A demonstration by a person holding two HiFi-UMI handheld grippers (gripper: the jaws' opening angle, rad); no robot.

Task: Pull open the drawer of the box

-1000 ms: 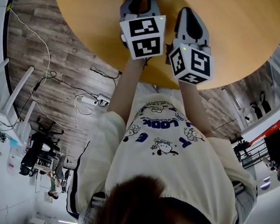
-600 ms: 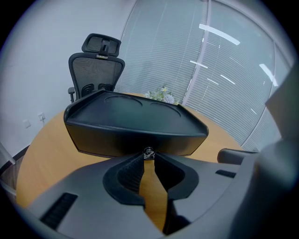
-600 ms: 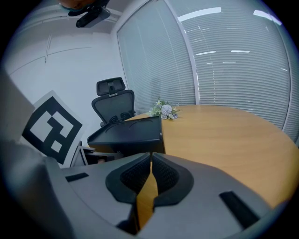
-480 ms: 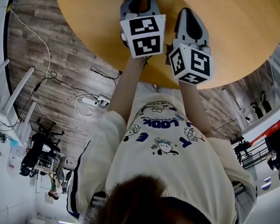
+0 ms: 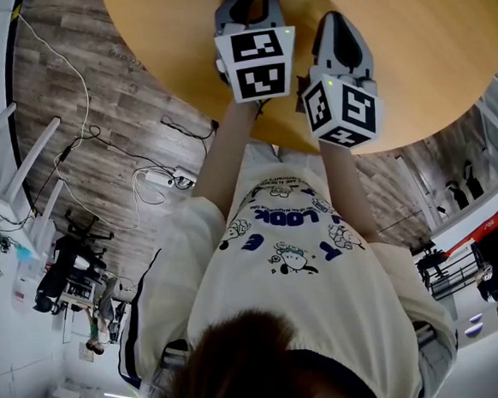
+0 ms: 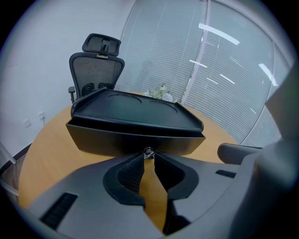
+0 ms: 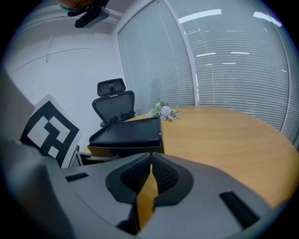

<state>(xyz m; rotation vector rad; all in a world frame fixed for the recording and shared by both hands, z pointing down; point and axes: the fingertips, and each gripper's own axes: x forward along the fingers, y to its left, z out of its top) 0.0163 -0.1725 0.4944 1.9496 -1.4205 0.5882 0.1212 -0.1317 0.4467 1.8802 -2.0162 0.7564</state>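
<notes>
A black box [image 6: 135, 105] with a tray-like top stands on the round wooden table [image 6: 51, 154]. Its drawer front [image 6: 117, 140] faces my left gripper. A small metal knob [image 6: 148, 152] sits on that front, and my left gripper [image 6: 148, 157] is shut on it at the jaw tips. From the right gripper view the box [image 7: 126, 133] lies ahead and to the left. My right gripper [image 7: 151, 156] hangs over the table to the right of the box, shut with nothing between its pads. The head view shows both marker cubes, left [image 5: 257, 60] and right [image 5: 342, 109], side by side.
A black office chair [image 6: 96, 70] stands behind the box. A small bunch of flowers [image 7: 163, 111] lies on the table near the blinds. To the right of the box is bare tabletop [image 7: 224, 135]. Cables [image 5: 135, 173] run over the wooden floor.
</notes>
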